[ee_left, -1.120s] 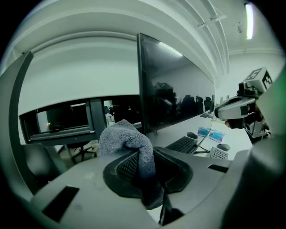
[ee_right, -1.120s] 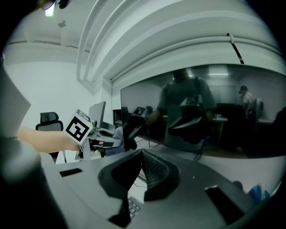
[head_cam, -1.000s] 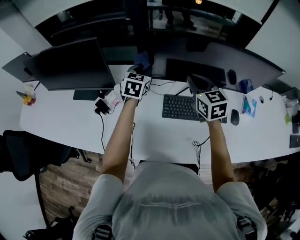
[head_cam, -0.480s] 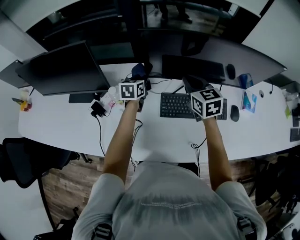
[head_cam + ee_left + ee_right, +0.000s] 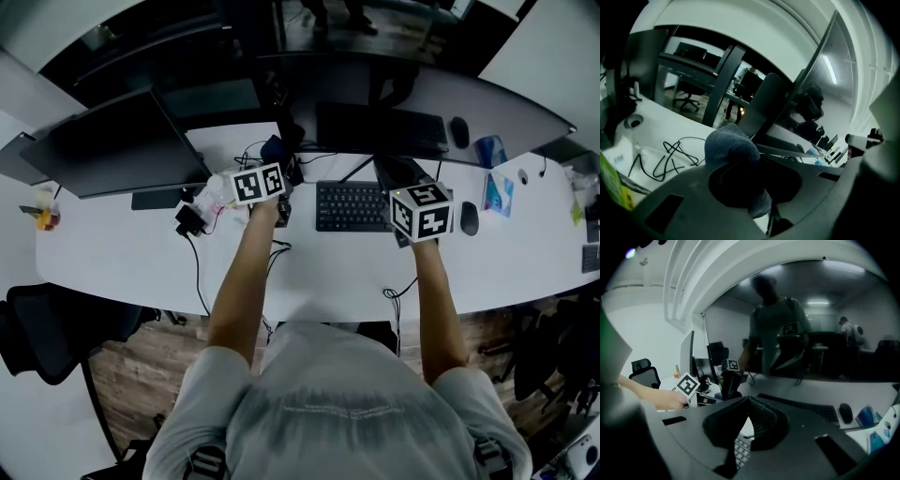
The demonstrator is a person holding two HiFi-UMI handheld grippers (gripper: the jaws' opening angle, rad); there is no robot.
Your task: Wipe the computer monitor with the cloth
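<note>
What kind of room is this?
Most likely an office: a long white desk holds a monitor, a keyboard and a mouse, and a black swivel chair stands by it.

White curved desk [image 5: 328, 262], seen from above. Lying directly on it are a black keyboard [image 5: 354, 206] near the middle, a dark mouse [image 5: 470, 217] just beside the keyboard's right end, a blue packet [image 5: 497, 192] farther right, and loose black cables [image 5: 197, 267] with a power adapter [image 5: 187, 220] left of centre. A monitor [image 5: 108, 141] stands toward the left end.
</note>
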